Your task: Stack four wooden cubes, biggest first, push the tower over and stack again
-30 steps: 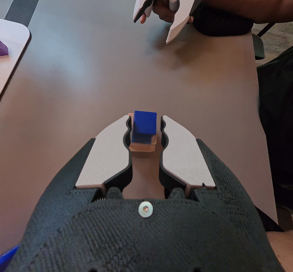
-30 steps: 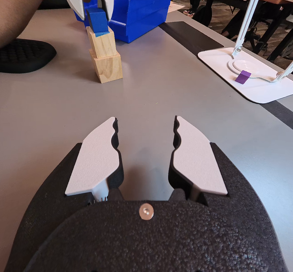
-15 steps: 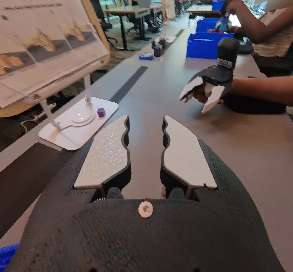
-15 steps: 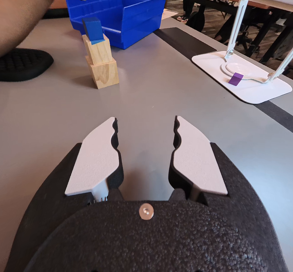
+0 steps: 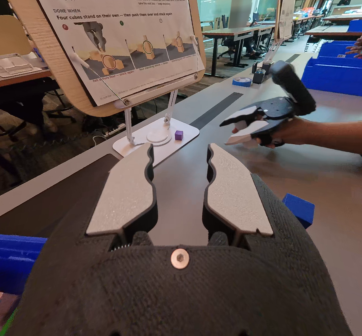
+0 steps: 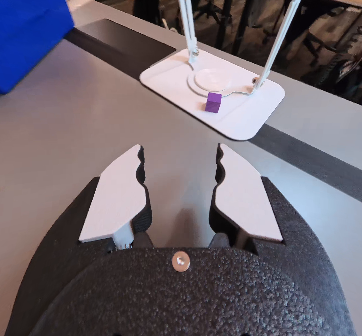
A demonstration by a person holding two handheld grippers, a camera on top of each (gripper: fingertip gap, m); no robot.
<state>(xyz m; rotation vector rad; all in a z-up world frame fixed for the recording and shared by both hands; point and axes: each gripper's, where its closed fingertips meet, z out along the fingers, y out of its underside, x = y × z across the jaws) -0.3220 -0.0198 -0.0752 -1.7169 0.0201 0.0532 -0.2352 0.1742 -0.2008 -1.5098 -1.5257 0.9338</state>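
Both grippers, left (image 5: 179, 147) and right (image 6: 180, 146), stand spread and empty; the right should square its fingers around the purple cube (image 6: 213, 104) on the white stand base (image 6: 244, 122) before pinching.

Small cube (image 6: 213, 102) on stand base (image 6: 244, 122), just before round disc (image 6: 212, 80); bin (image 6: 29, 32) far left.

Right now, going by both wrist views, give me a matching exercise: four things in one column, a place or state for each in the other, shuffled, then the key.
Things
1. purple cube
2. blue cube
3. roll of blue tape
4. right gripper

Places or states
A. far down the table, beside a small dark box
B. open, nothing between its fingers
C. on the stand's white base plate
D. just right of the left gripper's body

Pairs: 1-C, 2-D, 3-A, 4-B
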